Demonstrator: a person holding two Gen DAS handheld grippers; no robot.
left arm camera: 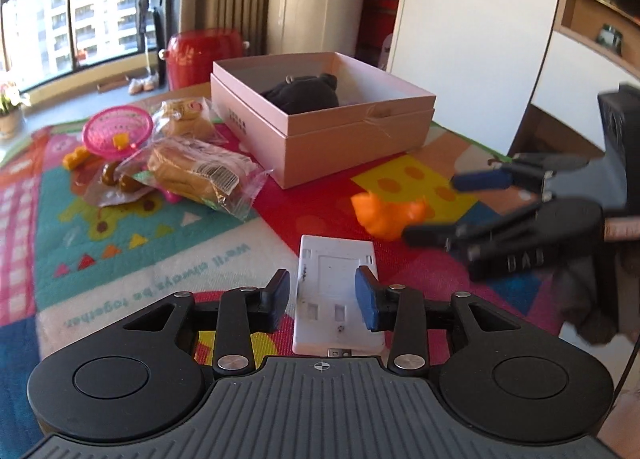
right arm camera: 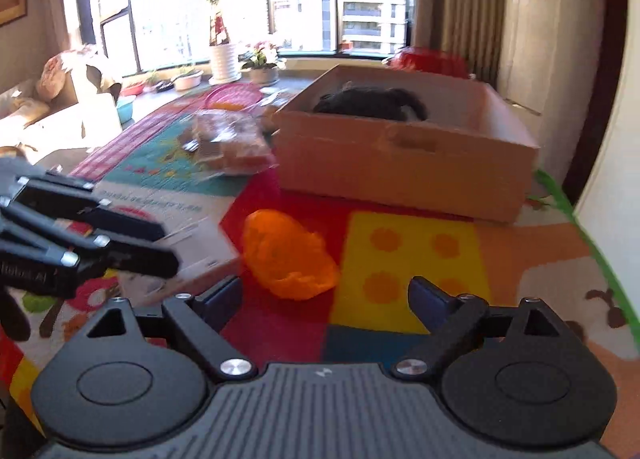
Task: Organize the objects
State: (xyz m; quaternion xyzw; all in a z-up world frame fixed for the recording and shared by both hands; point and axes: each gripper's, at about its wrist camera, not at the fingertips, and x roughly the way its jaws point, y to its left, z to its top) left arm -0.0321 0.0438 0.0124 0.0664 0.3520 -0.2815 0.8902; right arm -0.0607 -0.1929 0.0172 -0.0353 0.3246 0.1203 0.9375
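Note:
A flat white device (left arm camera: 336, 291) lies on the colourful mat under my left gripper (left arm camera: 324, 297), whose open fingers straddle it without gripping. An orange toy (left arm camera: 390, 213) lies just beyond; it also shows in the right wrist view (right arm camera: 286, 255). My right gripper (right arm camera: 324, 299) is open and empty, just short of the orange toy; in the left wrist view it (left arm camera: 452, 205) is blurred at the right. An open pink box (left arm camera: 320, 127) with a dark plush item (left arm camera: 308, 93) inside stands behind.
Wrapped bread packets (left arm camera: 200, 171), a pink toy basket (left arm camera: 118, 131) and small yellow and brown toys lie at the mat's left. A red pot (left arm camera: 202, 57) stands behind the box. A white panel (left arm camera: 472, 31) stands at the right. The left gripper (right arm camera: 80, 235) shows in the right wrist view.

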